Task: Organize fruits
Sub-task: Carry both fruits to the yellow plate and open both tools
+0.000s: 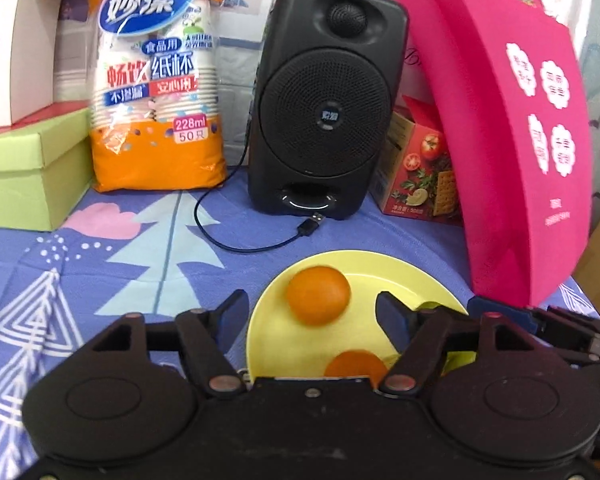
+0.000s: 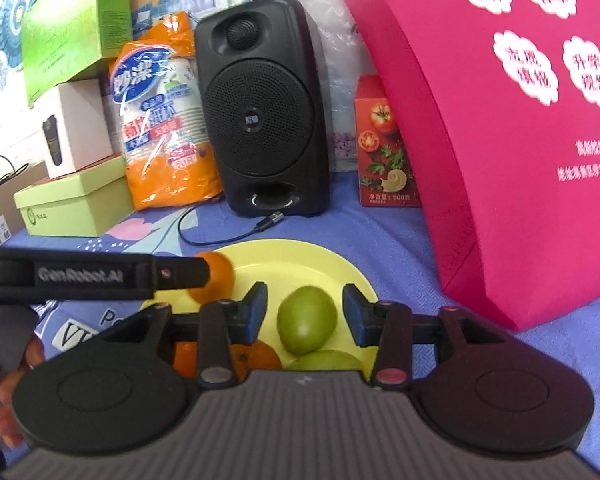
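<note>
Two sets of fingers, both spread wide and holding nothing — my left gripper (image 1: 312, 314) brackets an orange (image 1: 318, 295), my right gripper (image 2: 305, 312) brackets a green fruit (image 2: 307, 322), neither touching. Both fruits sit on the yellow plate (image 2: 300, 258) with a second orange (image 2: 256, 356) nearer me. Behind stand a black speaker (image 2: 260, 108) and pink bag (image 2: 500, 140) on the blue cloth (image 1: 100, 272).

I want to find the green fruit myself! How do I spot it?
Find the big black speaker. In front of it lies a yellow plate. The green fruit sits there between the right tool's open fingers, round and whole, the oranges to its left.
</note>
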Demonstrator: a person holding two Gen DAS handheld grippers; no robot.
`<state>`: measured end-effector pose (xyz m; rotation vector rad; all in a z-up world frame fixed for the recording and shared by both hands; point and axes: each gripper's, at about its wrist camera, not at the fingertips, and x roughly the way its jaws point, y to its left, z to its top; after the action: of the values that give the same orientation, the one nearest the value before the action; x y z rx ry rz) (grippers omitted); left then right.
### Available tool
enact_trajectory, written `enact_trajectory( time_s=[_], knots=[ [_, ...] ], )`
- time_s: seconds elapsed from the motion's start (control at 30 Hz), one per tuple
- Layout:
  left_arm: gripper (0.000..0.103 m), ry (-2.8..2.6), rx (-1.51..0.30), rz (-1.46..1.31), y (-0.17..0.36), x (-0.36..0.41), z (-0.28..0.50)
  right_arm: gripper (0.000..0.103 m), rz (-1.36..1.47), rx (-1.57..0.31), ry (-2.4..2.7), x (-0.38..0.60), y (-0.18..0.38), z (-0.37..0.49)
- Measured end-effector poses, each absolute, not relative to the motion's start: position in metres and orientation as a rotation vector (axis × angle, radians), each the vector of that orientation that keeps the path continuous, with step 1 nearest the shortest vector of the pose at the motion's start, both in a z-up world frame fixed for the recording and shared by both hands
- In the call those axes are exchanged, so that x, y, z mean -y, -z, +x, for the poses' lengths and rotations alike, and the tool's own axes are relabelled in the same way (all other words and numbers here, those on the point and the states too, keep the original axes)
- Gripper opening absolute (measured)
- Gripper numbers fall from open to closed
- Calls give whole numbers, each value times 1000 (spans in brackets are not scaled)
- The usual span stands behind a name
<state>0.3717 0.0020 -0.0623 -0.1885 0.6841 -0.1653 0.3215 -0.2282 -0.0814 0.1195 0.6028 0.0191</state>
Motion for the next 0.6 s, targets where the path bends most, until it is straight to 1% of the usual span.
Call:
enact_trajectory(
  time_s=[0.2, 0.3, 0.43, 0.6],
  knots=[
    [71, 214, -652, -150, 39, -15, 325, 43, 82, -587, -63, 225, 63, 292],
    [73, 235, -642, -130, 33, -23, 297, 43, 64, -583, -110, 223, 54, 268],
    [73, 240, -656, -110, 33, -32, 262, 43, 22, -597, -181, 216, 46, 235],
    [73, 229, -691, -96, 48, -36, 227, 43, -34, -637, -281, 203, 50, 193]
  ],
)
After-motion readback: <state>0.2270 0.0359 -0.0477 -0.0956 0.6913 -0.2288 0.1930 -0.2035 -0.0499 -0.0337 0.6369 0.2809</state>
